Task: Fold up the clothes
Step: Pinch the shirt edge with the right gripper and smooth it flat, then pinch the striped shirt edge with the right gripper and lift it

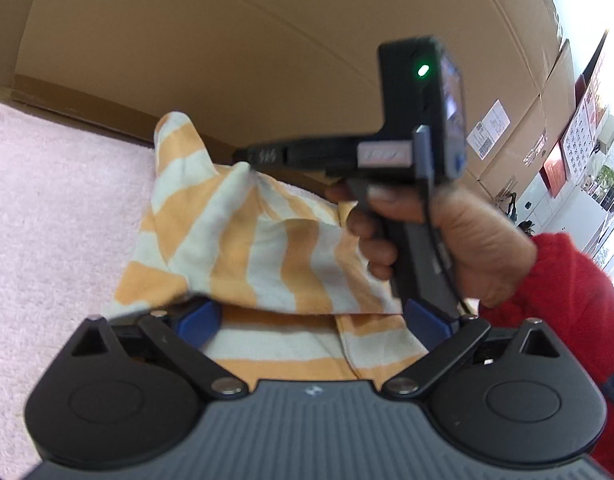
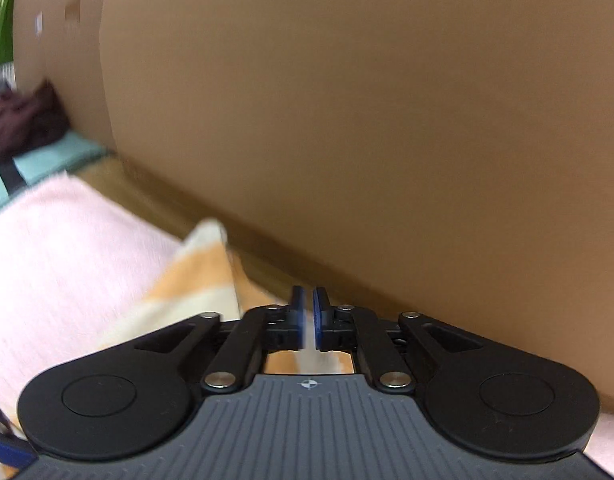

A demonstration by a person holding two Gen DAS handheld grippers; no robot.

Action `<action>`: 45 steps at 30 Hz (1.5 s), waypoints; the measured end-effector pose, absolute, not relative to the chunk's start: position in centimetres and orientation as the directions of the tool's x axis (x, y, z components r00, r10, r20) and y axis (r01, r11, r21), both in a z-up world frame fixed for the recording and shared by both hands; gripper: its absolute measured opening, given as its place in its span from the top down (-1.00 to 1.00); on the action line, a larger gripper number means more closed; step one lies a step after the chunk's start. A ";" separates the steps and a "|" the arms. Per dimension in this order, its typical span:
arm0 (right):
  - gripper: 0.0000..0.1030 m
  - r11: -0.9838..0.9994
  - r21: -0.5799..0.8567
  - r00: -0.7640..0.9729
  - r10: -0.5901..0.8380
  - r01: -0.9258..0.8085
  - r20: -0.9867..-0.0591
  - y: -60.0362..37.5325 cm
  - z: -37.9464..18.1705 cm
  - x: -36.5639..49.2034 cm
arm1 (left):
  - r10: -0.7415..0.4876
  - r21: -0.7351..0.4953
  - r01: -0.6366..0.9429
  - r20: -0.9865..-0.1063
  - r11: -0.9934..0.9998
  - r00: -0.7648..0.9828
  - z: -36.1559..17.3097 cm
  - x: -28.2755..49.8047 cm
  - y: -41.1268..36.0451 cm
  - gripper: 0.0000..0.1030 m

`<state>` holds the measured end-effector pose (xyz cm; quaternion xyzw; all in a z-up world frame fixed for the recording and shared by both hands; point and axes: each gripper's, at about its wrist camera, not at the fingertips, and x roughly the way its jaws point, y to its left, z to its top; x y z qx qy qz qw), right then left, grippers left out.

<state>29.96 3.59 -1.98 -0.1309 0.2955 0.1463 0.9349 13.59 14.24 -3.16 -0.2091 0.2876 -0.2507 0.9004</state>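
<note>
Nearest the left wrist camera, the left gripper [image 1: 311,316] has its two blue pads spread wide, one at each side of the one striped garment [image 1: 247,248], whose orange and cream cloth drapes over and between them; the jaws stand open and neither pad pinches the fabric. That garment lies partly on one pink towel [image 1: 55,208] and partly lifted, a fold of it raised to the tip of the right gripper [image 1: 243,157], which one hand [image 1: 459,240] in a red sleeve [image 1: 567,292] holds by its handle. From the right wrist camera, the right gripper [image 2: 308,320] shows its two blue pads nearly together with only a thin pale sliver between them; whether cloth is pinched there I cannot tell, as the view is blurred. One corner of the striped garment [image 2: 199,280] lies just left of those pads on the pink towel [image 2: 67,248]. Behind everything stands a wall of cardboard boxes [image 1: 267,40], at least two stacked at the right. One dark cloth [image 2: 23,120] sits far left on a teal mat [image 2: 55,160].
</note>
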 end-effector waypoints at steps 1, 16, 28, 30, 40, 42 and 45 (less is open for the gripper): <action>0.92 0.936 -0.134 0.793 0.192 -0.325 -0.578 2.9 -2.0 29.6 | -0.572 -0.521 0.331 -0.413 0.787 0.709 -3.2 13.6 14.2 -0.92; -0.21 0.913 0.217 0.854 -0.209 0.344 -0.476 -18.7 -0.8 13.5 | -0.567 -0.510 0.332 -0.419 0.793 0.709 -3.1 13.8 14.0 -0.93; 0.05 0.929 0.260 0.847 -0.093 0.262 -0.524 -22.2 -4.6 14.0 | -0.526 -0.453 0.323 -0.451 0.831 0.720 -2.9 13.5 13.4 -0.93; 0.65 0.952 0.223 0.843 -0.060 0.209 -0.535 -20.8 -4.6 15.0 | -0.514 -0.430 0.324 -0.463 0.843 0.722 -2.9 13.5 13.1 -0.93; 0.75 0.862 0.394 0.897 -0.140 0.319 -0.420 -25.1 -5.0 14.1 | -0.470 -0.314 0.353 -0.506 0.881 0.723 -2.0 11.1 10.7 -0.92; 0.73 0.798 0.501 0.895 -0.105 0.336 -0.433 -27.0 -6.1 14.1 | -0.512 -0.373 0.365 -0.470 0.853 0.719 -1.8 8.6 10.8 -0.92; 0.79 0.723 0.590 0.894 -0.084 0.359 -0.441 -28.6 -7.2 14.1 | -0.527 -0.429 0.343 -0.447 0.836 0.723 -1.5 4.3 11.6 -0.92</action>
